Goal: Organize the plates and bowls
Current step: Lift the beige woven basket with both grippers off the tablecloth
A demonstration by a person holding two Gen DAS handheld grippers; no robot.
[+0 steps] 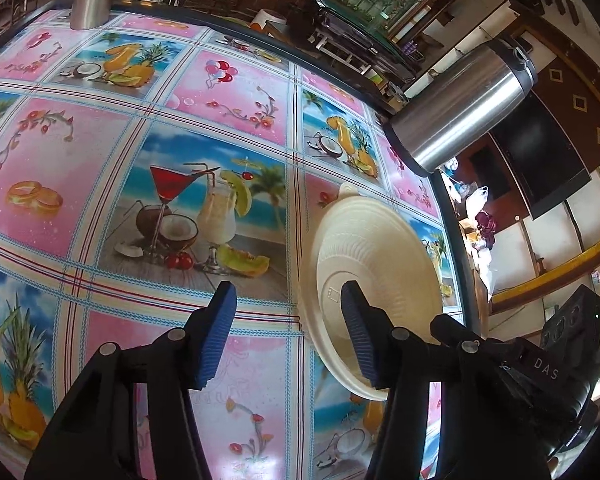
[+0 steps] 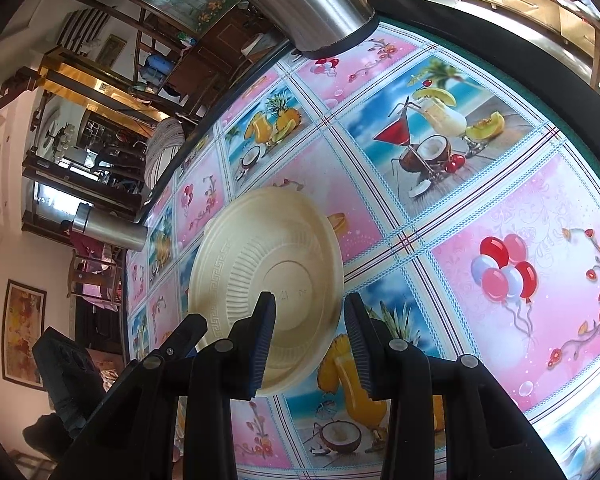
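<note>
The cream bowl (image 1: 380,248) is bottom-up and looks tipped. It is in the lower right of my left view, close to the dark edge of the table (image 1: 100,140).

My left gripper (image 1: 288,320) has its fingers spread. One finger is in front of the bowl's bottom and the other is over the bare cloth, with the bowl's rim between them. I think I put them there so I can pinch the rim.

My right gripper (image 2: 310,320) is at the other side of the bowl. Its fingers are partly apart with the rim between them. I cannot tell if they press on it.

The table edge runs just past the bowl, and a shiny metal jug (image 1: 460,108) stands above it, so that side is tight. The left of that view is wide open cloth, which is the safe way to go.
</note>
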